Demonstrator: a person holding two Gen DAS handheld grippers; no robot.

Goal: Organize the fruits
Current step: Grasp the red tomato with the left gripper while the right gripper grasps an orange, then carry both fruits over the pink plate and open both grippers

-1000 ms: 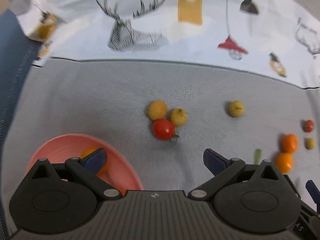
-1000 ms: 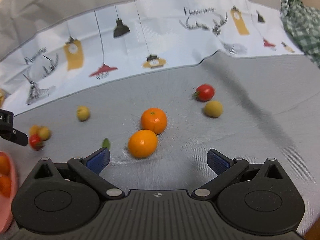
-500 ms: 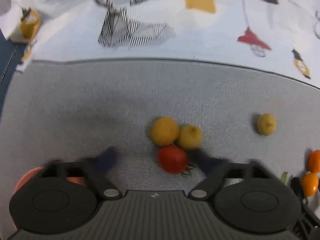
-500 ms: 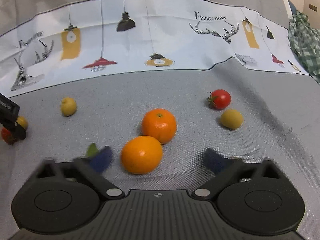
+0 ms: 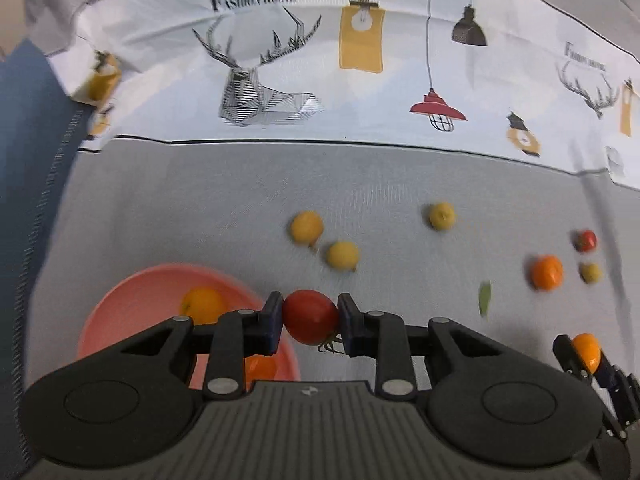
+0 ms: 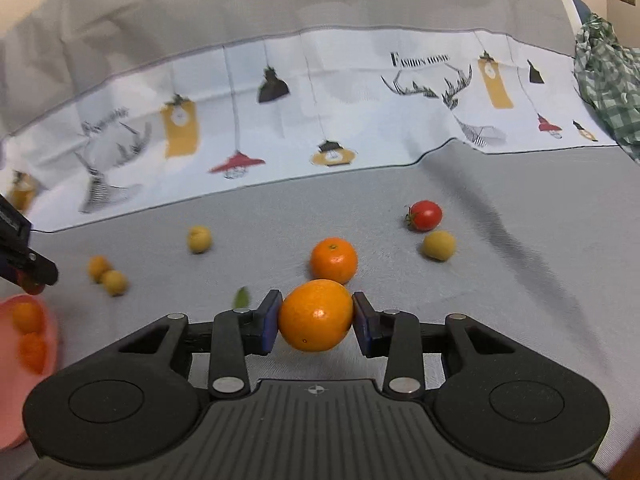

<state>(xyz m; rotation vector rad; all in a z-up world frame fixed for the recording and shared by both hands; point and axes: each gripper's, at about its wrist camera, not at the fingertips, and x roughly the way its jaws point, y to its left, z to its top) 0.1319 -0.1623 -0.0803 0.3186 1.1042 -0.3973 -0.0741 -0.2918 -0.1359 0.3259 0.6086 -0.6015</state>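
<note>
The left gripper (image 5: 311, 317), whose jaws have just been closing, is clamped on a red tomato (image 5: 311, 316) with its green stalk hanging down, held beside the rim of the pink bowl (image 5: 132, 300); only the left view shows the bowl's inside clearly, with an orange fruit (image 5: 202, 305) in it. The right gripper (image 6: 316, 316), jaws also just closing, pinches a glossy orange (image 6: 316, 315) above the grey cloth (image 6: 520, 280); the right view alone shows a green checked cloth (image 6: 608, 80) at the far edge. A second orange (image 6: 334, 261) lies just behind the held one, with another tomato (image 6: 425, 215) and a yellow fruit (image 6: 439, 245) further right, and a green leaf (image 6: 241, 298) left; nothing blocks either grip
</note>
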